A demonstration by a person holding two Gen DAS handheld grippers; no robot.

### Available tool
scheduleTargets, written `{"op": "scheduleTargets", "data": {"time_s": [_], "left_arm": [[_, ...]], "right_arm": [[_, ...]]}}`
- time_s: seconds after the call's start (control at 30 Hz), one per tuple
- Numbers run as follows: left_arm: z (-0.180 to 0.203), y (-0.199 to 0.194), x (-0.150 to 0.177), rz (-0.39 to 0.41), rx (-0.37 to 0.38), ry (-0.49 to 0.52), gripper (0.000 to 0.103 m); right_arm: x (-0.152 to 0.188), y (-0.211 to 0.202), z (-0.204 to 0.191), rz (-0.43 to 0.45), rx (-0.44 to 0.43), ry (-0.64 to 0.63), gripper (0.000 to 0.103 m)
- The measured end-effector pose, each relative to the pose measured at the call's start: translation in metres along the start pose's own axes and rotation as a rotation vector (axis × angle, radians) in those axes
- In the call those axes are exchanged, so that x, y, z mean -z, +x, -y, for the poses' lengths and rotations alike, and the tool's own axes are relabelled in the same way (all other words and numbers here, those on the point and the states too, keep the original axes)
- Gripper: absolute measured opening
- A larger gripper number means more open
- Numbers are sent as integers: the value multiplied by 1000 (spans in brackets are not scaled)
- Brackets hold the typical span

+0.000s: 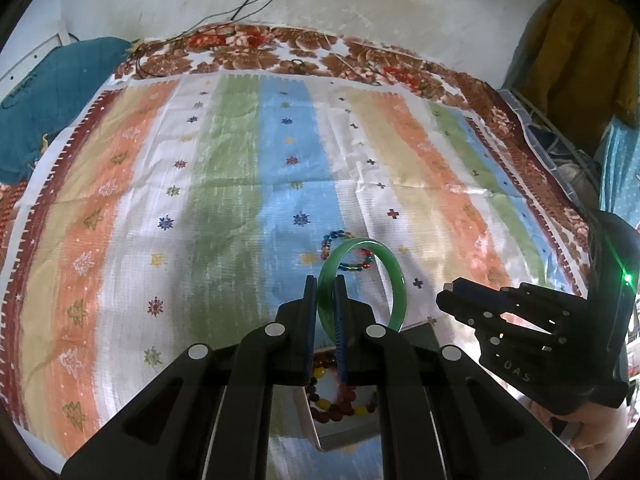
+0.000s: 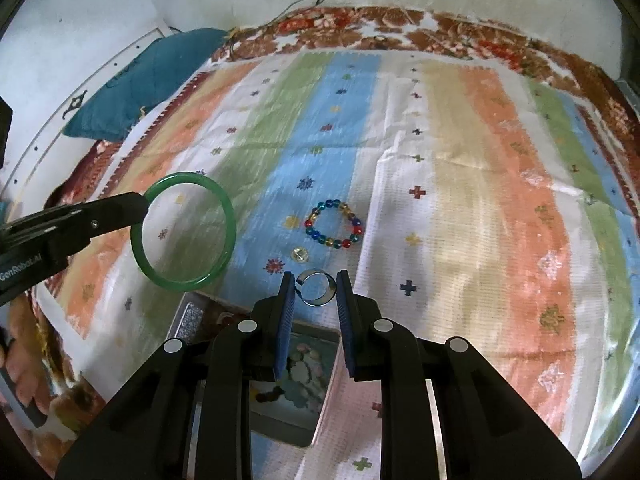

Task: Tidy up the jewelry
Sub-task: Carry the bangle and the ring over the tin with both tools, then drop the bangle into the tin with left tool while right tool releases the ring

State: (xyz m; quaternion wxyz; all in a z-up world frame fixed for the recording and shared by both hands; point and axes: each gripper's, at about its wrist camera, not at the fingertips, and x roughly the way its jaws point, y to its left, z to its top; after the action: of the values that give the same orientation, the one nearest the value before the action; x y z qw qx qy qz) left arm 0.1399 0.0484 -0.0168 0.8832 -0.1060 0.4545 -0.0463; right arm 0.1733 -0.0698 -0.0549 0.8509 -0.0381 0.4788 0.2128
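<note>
Left wrist view: left gripper (image 1: 324, 280) clamped shut on green bangle (image 1: 396, 280), held above striped cloth (image 1: 224, 168); beaded bracelet (image 1: 332, 238) lies beyond. Right wrist view: right gripper (image 2: 314, 278) pinches silver ring (image 2: 317, 288) between narrowly parted fingers.

Right gripper (image 2: 312, 286) low centre, blue pads clamped on silver ring (image 2: 316, 289), ring held above striped cloth (image 2: 460, 152). Beaded bracelet (image 2: 334, 224) lay flat on cloth just beyond ring. Small pale stud-like piece (image 2: 299, 255) sat between bracelet and ring; too small to identify. Left gripper (image 2: 142, 210) came in from left edge, well left of ring, pinching rim of green bangle (image 2: 183, 227), bangle hanging clear of cloth. Grey tray (image 2: 188, 312) lay below bangle, near side of ring. Teal cushion (image 2: 144, 84) far back left.
</note>
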Motion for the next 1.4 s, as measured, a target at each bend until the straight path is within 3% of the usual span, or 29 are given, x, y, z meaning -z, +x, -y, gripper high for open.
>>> {"op": "scheduleTargets", "data": {"time_s": [0.47, 0.77, 0.83, 0.9, 1.13, 1.4], "left_arm": [[11, -16, 29, 4, 13, 18, 8], [17, -8, 37, -50, 25, 40, 8], [19, 3, 40, -106, 32, 47, 9], [21, 7, 42, -120, 3, 58, 9], [8, 1, 39, -93, -7, 4, 22], [7, 11, 35, -93, -36, 28, 35]], "right_arm": [[27, -13, -8, -11, -41, -1, 22], [35, -10, -12, -46, -69, 16, 22], [35, -8, -12, -57, -64, 15, 27], [36, -8, -11, -58, -51, 18, 45], [33, -5, -4, -60, -25, 32, 49], [23, 6, 14, -81, 8, 103, 54]]}}
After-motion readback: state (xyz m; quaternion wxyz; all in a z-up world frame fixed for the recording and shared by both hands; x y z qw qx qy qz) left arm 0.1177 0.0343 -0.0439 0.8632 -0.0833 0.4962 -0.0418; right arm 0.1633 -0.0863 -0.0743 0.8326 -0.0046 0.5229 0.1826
